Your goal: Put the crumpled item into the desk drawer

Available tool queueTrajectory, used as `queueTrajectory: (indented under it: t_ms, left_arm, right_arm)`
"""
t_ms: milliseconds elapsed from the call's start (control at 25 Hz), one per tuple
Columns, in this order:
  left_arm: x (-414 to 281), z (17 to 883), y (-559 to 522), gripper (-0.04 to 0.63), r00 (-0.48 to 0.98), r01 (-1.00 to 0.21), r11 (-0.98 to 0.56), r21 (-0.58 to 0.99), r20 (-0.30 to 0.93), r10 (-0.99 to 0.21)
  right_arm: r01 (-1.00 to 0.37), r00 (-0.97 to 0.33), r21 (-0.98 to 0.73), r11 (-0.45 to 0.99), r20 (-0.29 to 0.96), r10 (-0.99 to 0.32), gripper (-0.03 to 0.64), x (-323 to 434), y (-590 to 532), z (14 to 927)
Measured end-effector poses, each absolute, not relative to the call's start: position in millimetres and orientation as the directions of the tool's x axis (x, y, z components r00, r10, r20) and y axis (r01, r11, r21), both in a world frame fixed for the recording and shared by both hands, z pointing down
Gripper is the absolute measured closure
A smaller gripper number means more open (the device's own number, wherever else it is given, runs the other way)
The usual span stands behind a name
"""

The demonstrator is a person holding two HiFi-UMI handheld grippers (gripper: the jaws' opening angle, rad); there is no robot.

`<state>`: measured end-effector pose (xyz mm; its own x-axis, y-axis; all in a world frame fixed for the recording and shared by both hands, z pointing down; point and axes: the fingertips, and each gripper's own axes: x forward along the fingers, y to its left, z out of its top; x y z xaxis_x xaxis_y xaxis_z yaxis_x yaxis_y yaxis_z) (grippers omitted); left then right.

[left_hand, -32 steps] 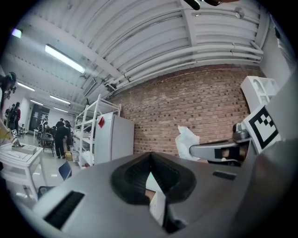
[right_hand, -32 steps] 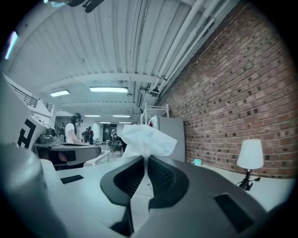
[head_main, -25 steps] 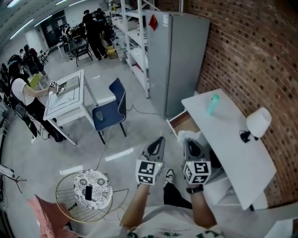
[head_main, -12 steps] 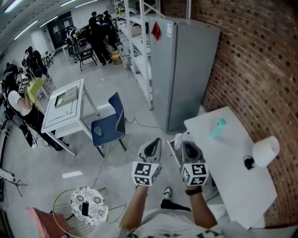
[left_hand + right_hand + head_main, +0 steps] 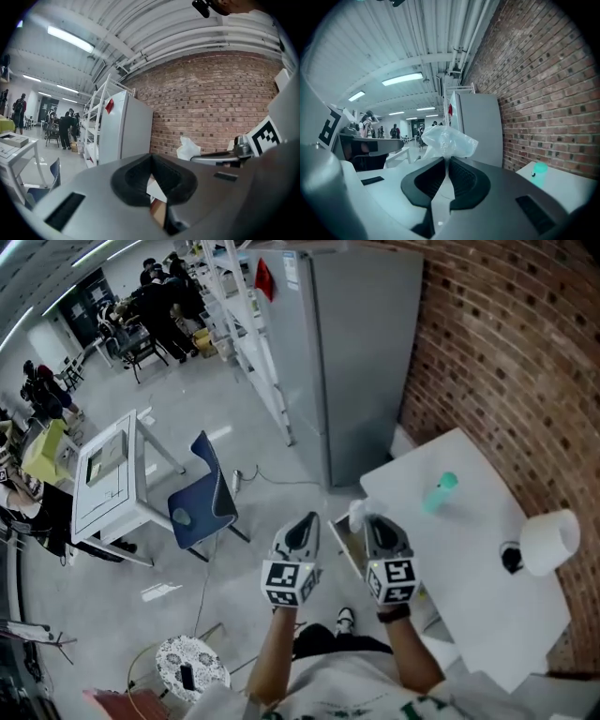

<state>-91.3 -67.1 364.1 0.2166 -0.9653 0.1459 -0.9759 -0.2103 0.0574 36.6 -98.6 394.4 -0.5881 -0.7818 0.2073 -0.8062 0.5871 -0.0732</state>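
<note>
The two claws are side by side in front of the person, near each other but not touching; the left claw (image 5: 304, 523) is clenched, its pads meet at the tips and there is nothing between them; the right claw (image 5: 368, 522) is clenched on the crumpled item (image 5: 447, 139), a clear thin plastic, which is pinched at its lower part and puffs out above the pads. In the head view the drawer (image 5: 343, 542) stands pulled out from the white counter (image 5: 469, 563) and shows between the two claws; the crumpled item is up in the air at the tip of the right claw, near the left edge of the counter, not inside the drawer. Further on the counter stand a teal bottle (image 5: 441, 491) and a white paper roll (image 5: 548, 542), well apart; behind them is a tall grey cabinet (image 5: 361, 362) against the brick wall (image 5: 525, 352); a blue chair (image 5: 202, 507) stands on the floor at the left.
</note>
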Motion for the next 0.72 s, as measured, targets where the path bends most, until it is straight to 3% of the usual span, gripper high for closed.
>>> queueTrajectory:
  t_ms: [280,720]
  left_arm:
    - [-90.7,431.9,-108.6,0.594,0.276,-0.961,-0.262,0.089,0.243,-0.93]
    - [-69.2,558.0,-165.0,0.594,0.488,-0.873,-0.453,0.18,0.34,-0.804]
  right_arm:
    - [-0.849,-0.517,-0.127,0.513,0.404,-0.755,0.598,39.0,-122.9,504.0]
    - [-0.909,-0.395,-0.142,0.392,0.594,-0.701,0.598,34.7,-155.3,626.3]
